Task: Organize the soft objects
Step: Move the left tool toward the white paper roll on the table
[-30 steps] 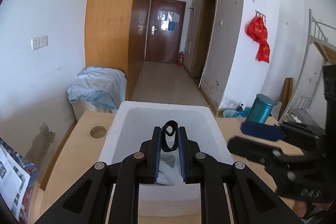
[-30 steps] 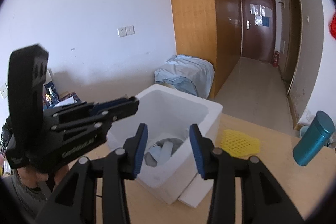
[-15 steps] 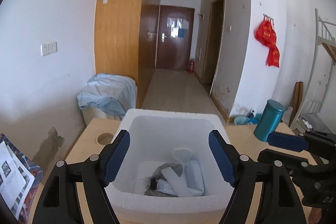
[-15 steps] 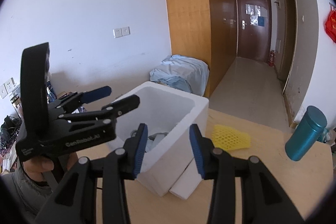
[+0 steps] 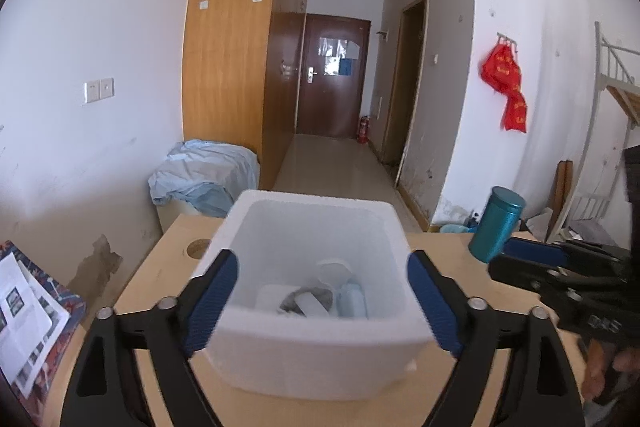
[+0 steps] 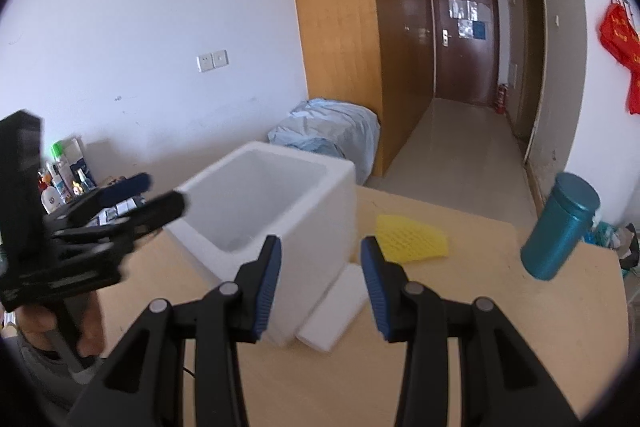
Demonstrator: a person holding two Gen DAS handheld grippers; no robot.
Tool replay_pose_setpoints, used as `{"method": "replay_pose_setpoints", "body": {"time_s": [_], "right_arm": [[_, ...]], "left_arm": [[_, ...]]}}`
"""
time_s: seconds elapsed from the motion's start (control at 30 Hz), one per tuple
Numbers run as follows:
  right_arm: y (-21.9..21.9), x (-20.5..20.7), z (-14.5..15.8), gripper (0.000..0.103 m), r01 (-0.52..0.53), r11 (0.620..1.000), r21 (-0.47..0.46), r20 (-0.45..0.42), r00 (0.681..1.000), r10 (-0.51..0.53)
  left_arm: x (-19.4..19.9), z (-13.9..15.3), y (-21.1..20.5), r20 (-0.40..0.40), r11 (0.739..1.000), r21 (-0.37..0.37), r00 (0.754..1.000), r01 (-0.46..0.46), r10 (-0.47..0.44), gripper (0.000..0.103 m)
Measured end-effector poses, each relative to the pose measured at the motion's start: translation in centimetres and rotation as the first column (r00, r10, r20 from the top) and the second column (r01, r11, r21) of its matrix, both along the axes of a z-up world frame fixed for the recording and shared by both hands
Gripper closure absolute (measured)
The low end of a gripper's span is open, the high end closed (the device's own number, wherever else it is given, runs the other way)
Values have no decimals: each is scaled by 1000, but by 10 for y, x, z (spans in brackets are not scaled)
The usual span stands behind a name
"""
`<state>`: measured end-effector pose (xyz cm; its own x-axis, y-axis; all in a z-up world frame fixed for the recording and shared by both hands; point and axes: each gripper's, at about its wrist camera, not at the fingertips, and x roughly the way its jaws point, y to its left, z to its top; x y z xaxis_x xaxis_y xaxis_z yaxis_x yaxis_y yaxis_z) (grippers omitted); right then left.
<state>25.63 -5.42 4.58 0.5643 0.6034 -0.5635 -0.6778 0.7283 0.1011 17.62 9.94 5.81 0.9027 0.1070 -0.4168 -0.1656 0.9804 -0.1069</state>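
Soft items (image 5: 316,297) lie in the foam box (image 5: 316,339); yellow mesh (image 6: 410,239) remains on the tabletop (image 6: 460,327). Left hand-held gripper (image 5: 320,303) spread wide, empty; right hand-held gripper (image 6: 320,283) spread, empty. Risk: nudging the light box, crushing mesh.

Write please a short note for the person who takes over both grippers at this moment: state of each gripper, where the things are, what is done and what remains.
Left gripper: open, empty, in front of the white foam box.
Right gripper: open, empty, near the box's corner.
Done: several soft items already lie at the bottom of the box.
Left: the yellow foam net lies on the wooden table, to the right of the box. It probably goes in next, and the right gripper is nearer.
A white foam slab lies beside the box. The teal canister stands at the right.
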Motion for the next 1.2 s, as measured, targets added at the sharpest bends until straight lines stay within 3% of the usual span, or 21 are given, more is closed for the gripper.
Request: {"method": "replay_pose_setpoints", "body": {"time_s": [0.23, 0.37, 0.53, 0.67, 0.9, 1.2], "right_arm": [[-38, 6, -20, 57, 47, 999, 8, -59, 997, -46], [-58, -4, -21, 57, 59, 998, 15, -56, 997, -58], [-82, -8, -23, 57, 90, 995, 37, -58, 994, -88], [-98, -9, -27, 57, 102, 993, 52, -65, 993, -99], [-116, -1, -35, 57, 131, 989, 72, -92, 988, -124], [-123, 0, -42, 57, 117, 991, 72, -93, 990, -110]], "left_arm": [[-23, -18, -42, -27, 990, -53, 991, 130, -132, 14], [-22, -34, -64, -50, 982, -86, 984, 166, -171, 14], [-8, -48, -102, -76, 972, -72, 970, 225, -230, 14], [16, -59, -120, -84, 978, -40, 974, 206, -209, 14], [57, -77, -129, -109, 968, -85, 963, 237, -245, 14], [85, -104, -125, -161, 990, -12, 977, 139, -139, 17]]}}
